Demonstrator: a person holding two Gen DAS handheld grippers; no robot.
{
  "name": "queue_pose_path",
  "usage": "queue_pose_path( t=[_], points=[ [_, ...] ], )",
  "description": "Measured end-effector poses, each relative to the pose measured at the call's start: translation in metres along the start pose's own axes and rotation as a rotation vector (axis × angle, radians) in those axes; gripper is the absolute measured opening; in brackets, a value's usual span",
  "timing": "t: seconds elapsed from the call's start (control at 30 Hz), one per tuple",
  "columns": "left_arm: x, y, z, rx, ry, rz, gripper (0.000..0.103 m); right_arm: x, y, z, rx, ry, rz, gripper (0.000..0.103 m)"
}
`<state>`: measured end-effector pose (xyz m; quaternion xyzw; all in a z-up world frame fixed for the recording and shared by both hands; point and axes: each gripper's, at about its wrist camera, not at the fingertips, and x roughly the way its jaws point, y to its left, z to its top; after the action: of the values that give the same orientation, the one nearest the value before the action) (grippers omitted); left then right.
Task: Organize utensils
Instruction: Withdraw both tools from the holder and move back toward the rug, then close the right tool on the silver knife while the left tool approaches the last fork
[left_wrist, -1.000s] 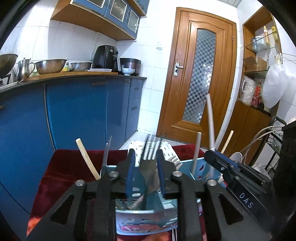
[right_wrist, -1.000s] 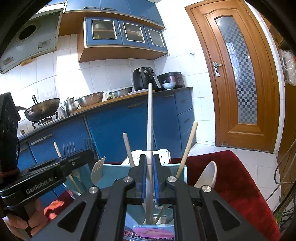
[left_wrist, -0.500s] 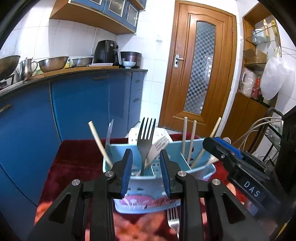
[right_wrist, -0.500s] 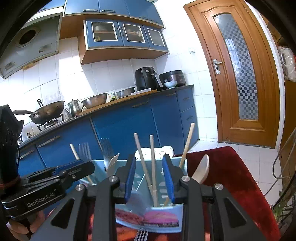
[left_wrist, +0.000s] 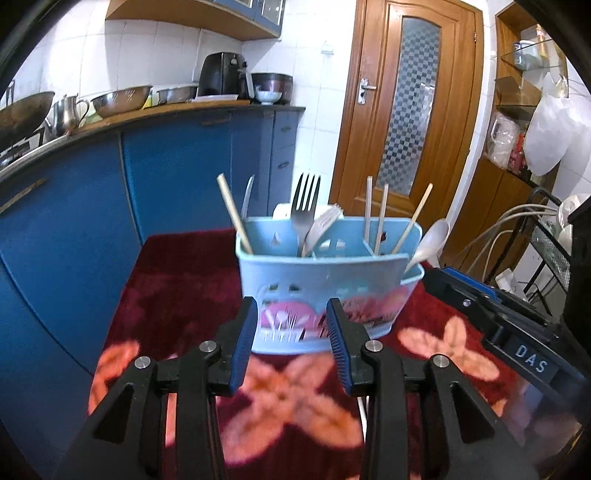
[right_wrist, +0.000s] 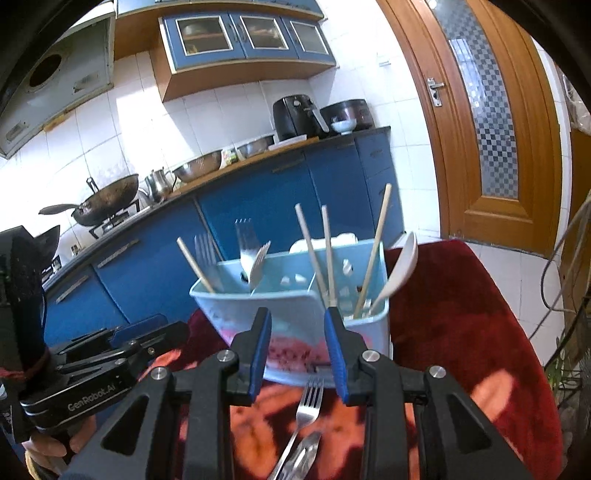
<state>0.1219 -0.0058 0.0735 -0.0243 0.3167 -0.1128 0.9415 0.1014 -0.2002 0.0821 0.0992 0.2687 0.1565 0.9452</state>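
A light blue plastic caddy (left_wrist: 325, 269) stands on a red flowered cloth (left_wrist: 177, 280). In it stand a metal fork (left_wrist: 304, 199), a white plastic fork (left_wrist: 325, 221), wooden chopsticks (left_wrist: 380, 218) and a white spoon (left_wrist: 430, 240). My left gripper (left_wrist: 291, 314) hangs just short of the caddy's front wall, jaws opening, nothing between them. My right gripper (right_wrist: 297, 321) is open and empty in front of the caddy (right_wrist: 229, 306). Under it, a loose metal fork (right_wrist: 308, 402) lies on the cloth, with another metal utensil (right_wrist: 303, 454) below it.
Blue cabinets (left_wrist: 177, 162) and a counter with a wok (right_wrist: 103, 199), steel bowls and an air fryer (left_wrist: 221, 75) run behind. A wooden door (left_wrist: 406, 110) is at the back right. A wire rack (left_wrist: 550, 251) and cables stand at the right. A hand (right_wrist: 48, 446) holds the left gripper.
Both grippers let go and drew back from the caddy: the left left the metal fork standing in it, the right left a chopstick. Both jaws now stand wider.
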Motion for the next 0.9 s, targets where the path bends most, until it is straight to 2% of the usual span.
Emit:
queue_pose_path(
  t=[0.33, 0.5, 0.9],
  points=[
    [-0.015, 0.015, -0.028, -0.038, 0.07, 0.025, 0.039, -0.008, 0.014, -0.033, 0.01, 0.145, -0.039, 0.033],
    [-0.02, 0.019, -0.04, -0.049, 0.095, 0.029, 0.039, 0.001, 0.013, -0.056, 0.04, 0.25, -0.05, 0.033],
    [-0.018, 0.035, -0.056, -0.093, 0.125, 0.009, 0.039, 0.022, 0.016, -0.094, 0.08, 0.43, -0.055, 0.033]
  ],
)
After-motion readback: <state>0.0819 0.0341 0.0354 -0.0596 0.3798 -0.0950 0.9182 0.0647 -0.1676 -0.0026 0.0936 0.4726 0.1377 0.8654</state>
